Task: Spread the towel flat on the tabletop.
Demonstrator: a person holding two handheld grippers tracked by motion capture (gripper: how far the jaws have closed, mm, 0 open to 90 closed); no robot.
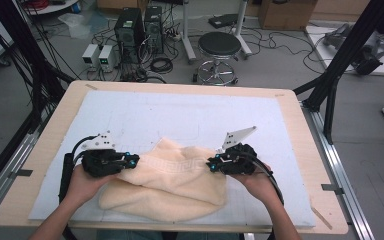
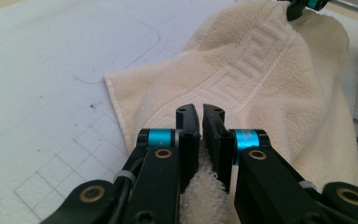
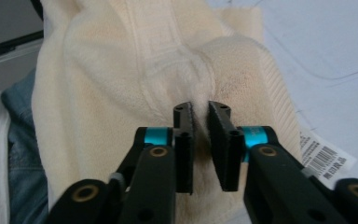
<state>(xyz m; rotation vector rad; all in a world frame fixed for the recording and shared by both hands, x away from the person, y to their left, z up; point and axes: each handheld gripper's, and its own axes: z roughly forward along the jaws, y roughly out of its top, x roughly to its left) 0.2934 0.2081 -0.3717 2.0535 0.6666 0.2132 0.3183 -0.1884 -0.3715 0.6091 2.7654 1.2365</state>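
Towel [image 1: 167, 180], cream terry, lies bunched on the near half of the white mat [image 1: 145, 115], and both grippers have hold of it. Left gripper [image 1: 134, 161] is pinched down on the towel's left edge, jaws almost together with a fold of pile squeezed between them; you can see that fold in the left gripper view [image 2: 200, 122]. Right gripper [image 1: 212, 164] bites the towel's right edge the same way, jaws narrow around a puckered ridge of cloth [image 3: 200, 114]. So the towel sits between the two tools, each pointing inward at it, neither nearer than the other. Its long axis runs left to right across the mat, from one gripper to the other, with the woven key-pattern band [image 2: 242, 70] following that line. Cloth sags in a hump between the grips, with a lower layer spilling toward the person. A barcode tag [image 3: 328, 161] pokes out at the right edge. My guess: next comes a pull apart along that axis, to take out the slack.
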